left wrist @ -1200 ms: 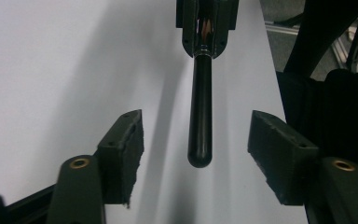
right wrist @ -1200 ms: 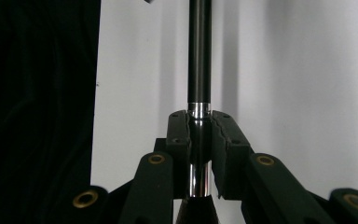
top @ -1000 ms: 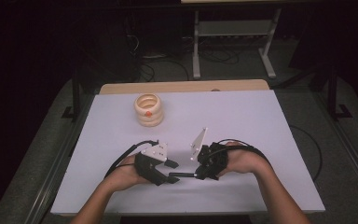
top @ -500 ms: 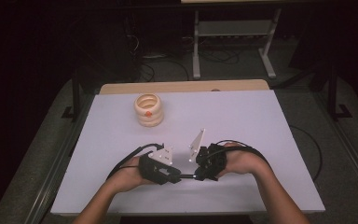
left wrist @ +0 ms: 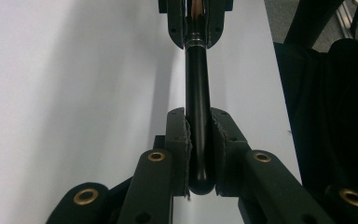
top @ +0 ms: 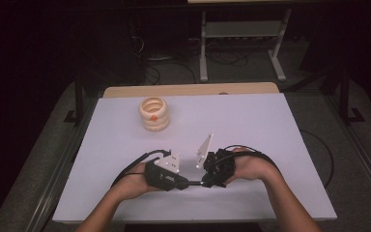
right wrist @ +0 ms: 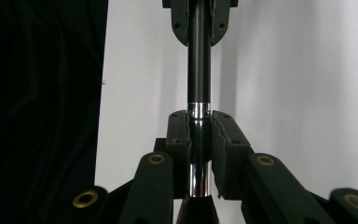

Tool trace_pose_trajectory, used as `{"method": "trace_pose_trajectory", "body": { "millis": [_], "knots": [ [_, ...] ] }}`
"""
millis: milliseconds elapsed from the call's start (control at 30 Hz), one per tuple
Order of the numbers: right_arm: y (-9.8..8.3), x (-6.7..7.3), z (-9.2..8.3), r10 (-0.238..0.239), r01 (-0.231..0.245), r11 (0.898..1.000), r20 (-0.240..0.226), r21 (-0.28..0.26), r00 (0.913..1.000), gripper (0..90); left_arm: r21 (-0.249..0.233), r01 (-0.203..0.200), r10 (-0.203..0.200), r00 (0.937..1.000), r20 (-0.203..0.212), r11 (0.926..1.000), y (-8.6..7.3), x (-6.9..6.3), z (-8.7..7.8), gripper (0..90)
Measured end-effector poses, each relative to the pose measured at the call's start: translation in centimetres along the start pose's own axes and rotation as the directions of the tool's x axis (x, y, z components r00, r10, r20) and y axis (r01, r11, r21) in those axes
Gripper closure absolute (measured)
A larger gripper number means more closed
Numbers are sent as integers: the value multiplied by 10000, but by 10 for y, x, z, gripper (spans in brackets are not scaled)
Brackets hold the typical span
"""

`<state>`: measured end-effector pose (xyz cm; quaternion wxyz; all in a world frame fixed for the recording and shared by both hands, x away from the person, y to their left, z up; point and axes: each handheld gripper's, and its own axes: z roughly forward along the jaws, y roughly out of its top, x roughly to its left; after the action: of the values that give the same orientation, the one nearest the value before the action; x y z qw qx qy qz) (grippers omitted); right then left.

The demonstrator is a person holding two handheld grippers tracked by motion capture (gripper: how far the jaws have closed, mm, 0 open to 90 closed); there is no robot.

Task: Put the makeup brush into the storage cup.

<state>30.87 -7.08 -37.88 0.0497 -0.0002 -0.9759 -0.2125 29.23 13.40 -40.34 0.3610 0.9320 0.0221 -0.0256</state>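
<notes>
A slim black pen (top: 192, 183) with a silver ring lies level between my two grippers, just above the white table (top: 251, 125). My left gripper (top: 182, 182) has just been closing, and its pads now press on the pen's rounded black end (left wrist: 198, 84). In the left gripper view its jaws (left wrist: 199, 115) clamp that end, with the right gripper (left wrist: 196, 18) facing it at the top. My right gripper (top: 204, 182) is shut on the other end; its pads (right wrist: 199, 116) grip the pen (right wrist: 199, 60) at the silver ring.
A stack of pale wooden rings (top: 154, 113) with an orange spot stands at the back left of the table. A wooden strip (top: 188, 90) runs along the far edge. Behind it stands a metal frame (top: 241, 34) with cables on the floor.
The left gripper's jaws have drawn together on the pen's end. Both hands have stayed where they were.
</notes>
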Motion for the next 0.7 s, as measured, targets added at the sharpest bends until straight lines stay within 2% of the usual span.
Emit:
{"method": "trace_pose_trajectory", "body": {
  "millis": [100,233,333,367,467,533,567,600,700],
  "knots": [
    [0,1,-2,21,-20,9999,10,-132,10000,771,-62,-91,91,9999,-68,9999,1,-1,-3,793],
    [-2,0,-5,-113,110,9991,-64,-403,9999,760,-210,22,-21,10000,84,9998,0,0,-5,793],
    [-4,0,-9,-67,60,9971,-91,-755,9999,691,-284,126,-124,9999,82,9995,-2,0,-6,793],
    [-5,-1,-12,-73,65,9958,-83,-915,9999,679,-234,-35,37,9999,105,9997,-3,2,-7,793],
    [-8,-2,-19,190,-206,9890,-126,-1462,9997,652,-776,358,-344,9992,195,9963,-6,2,-9,793],
    [-11,-1,-24,345,-360,9853,-120,-1668,9993,648,-957,514,-487,9984,303,9941,-7,2,-10,793],
    [-11,-3,-25,242,-250,9824,-65,-1851,9997,647,-1042,470,-449,9987,219,9934,-8,3,-11,793],
    [-12,-2,-27,318,-324,9806,-61,-1931,9995,648,-1103,533,-506,9984,269,9925,-8,3,-11,793],
    [-13,-4,-32,150,-116,9705,122,-2406,9998,648,-1428,699,-665,9974,281,9873,-10,4,-13,793]
  ]
}}
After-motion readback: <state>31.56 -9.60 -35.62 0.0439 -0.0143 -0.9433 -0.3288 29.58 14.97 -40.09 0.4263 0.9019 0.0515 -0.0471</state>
